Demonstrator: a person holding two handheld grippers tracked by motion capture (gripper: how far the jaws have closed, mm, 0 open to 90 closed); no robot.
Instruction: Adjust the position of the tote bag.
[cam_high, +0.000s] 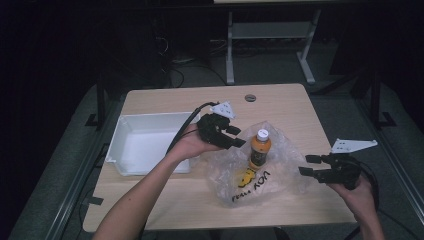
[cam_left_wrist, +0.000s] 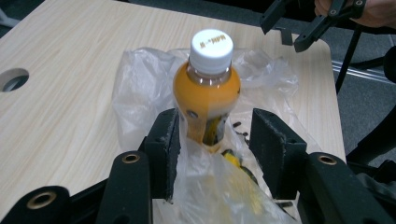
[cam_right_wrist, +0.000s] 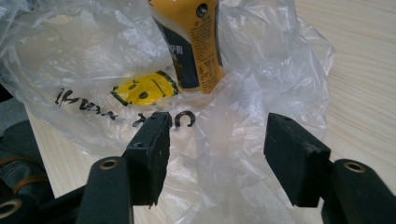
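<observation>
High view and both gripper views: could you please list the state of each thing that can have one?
Orange juice bottle with white cap: upright, capped, standing in the bag.
Clear crumpled plastic bag with black lettering: open, spread flat on the table.
White rectangular plastic bin: upright, nothing in it.
Left gripper: open, bag film between the jaws.
Right gripper: open, holding nothing.

Bottle (cam_left_wrist: 207, 95) glossy plastic; bag (cam_right_wrist: 261, 60) thin crinkled clear plastic; table (cam_high: 280, 102) matt pale wood-grain; tray (cam_high: 131, 147) white plastic.
</observation>
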